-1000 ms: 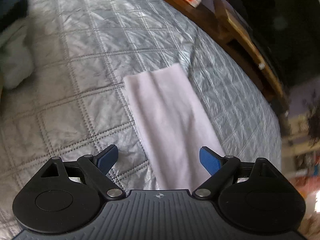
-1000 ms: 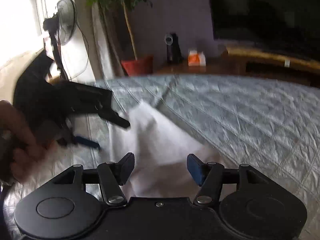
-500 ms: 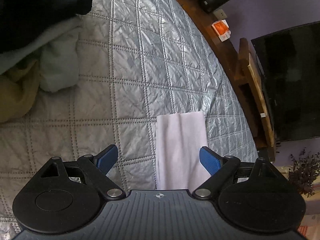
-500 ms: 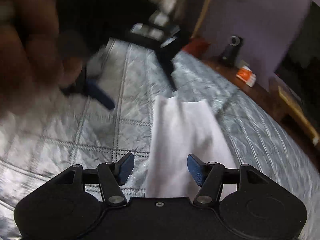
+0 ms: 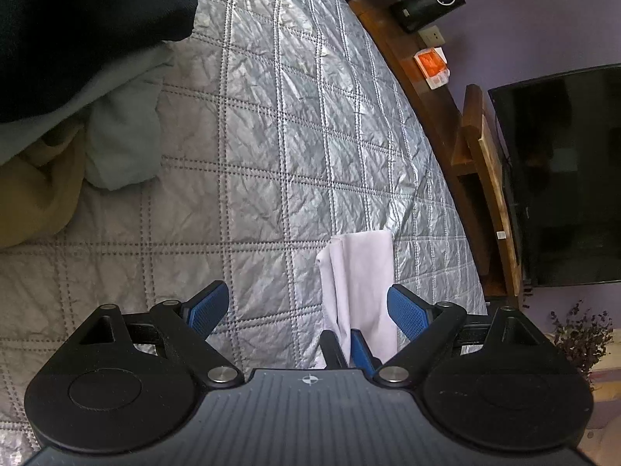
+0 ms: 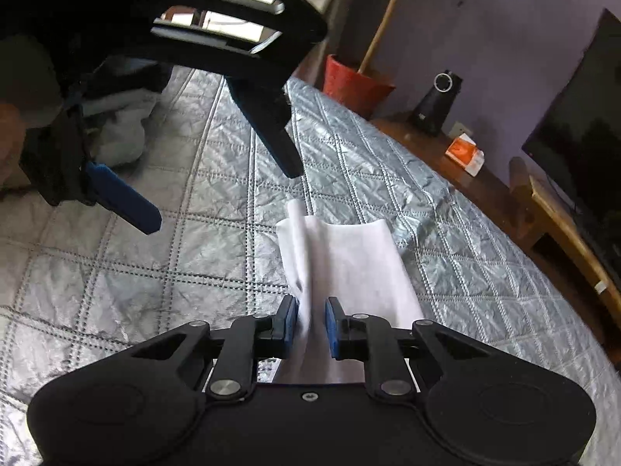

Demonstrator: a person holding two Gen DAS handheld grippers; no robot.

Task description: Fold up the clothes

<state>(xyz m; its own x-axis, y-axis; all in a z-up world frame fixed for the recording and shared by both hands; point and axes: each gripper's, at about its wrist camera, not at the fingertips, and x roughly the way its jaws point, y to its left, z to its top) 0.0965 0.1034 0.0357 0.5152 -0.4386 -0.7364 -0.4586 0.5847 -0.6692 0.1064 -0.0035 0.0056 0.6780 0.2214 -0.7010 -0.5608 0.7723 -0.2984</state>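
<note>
A narrow folded white cloth (image 5: 361, 272) (image 6: 349, 260) lies on the silver quilted bed (image 5: 271, 136) (image 6: 174, 279), near its right edge. My right gripper (image 6: 310, 310) (image 5: 345, 343) is at the cloth's near end. Its jaws are closing, with a raised fold of the cloth between the blue pads, which pinch it into a ridge. My left gripper (image 5: 302, 295) (image 6: 217, 194) hovers wide open above the bed, just left of the cloth and over the right gripper, holding nothing.
A heap of clothes (image 5: 116, 136) with a black garment (image 5: 77, 19) and a tan one (image 5: 31, 186) lies at the bed's left. A wooden bench (image 5: 438, 116) with an orange box (image 5: 431, 64) and a black speaker (image 5: 427, 4) runs along the right, beside a TV (image 5: 562, 174) and a red pot (image 6: 353, 85).
The right jaws have narrowed around the cloth's near end, and the cloth's left side has puckered up into a ridge. The left gripper rolled earlier and has since held still, wide open.
</note>
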